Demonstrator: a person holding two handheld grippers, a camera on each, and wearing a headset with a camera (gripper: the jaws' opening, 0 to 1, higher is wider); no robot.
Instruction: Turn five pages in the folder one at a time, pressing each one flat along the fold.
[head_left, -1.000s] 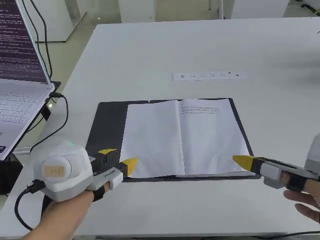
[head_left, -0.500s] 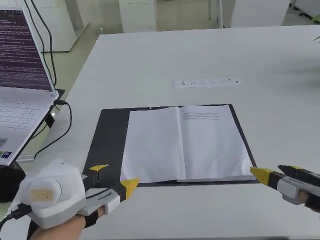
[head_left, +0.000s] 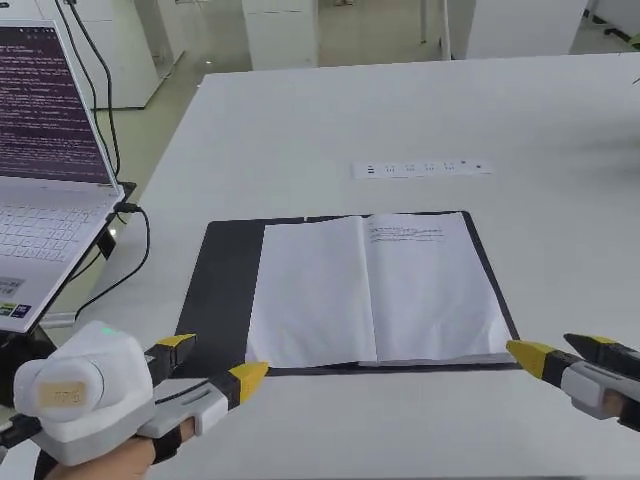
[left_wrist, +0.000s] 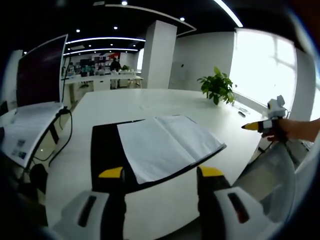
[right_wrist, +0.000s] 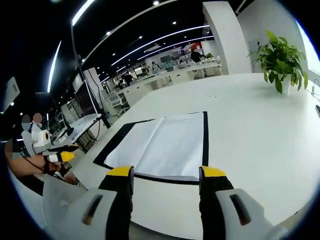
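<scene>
The folder is lying open on the tabletop. The left hand-held gripper and right hand-held gripper are hovering off its near corners, jaws apart. Advisable: lifting one sheet only, then pressing along the fold.

- Head view: from above, looking down onto the folder.
- Left gripper view: low, from its 7 o'clock.
- Right gripper view: low, from 5 o'clock; all share it.

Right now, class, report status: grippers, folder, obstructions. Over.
Left gripper open, empty, near-left of folder. Right gripper open, empty, near-right. Folder lies open, flat. Laptop, power strip stand apart from it.
</scene>
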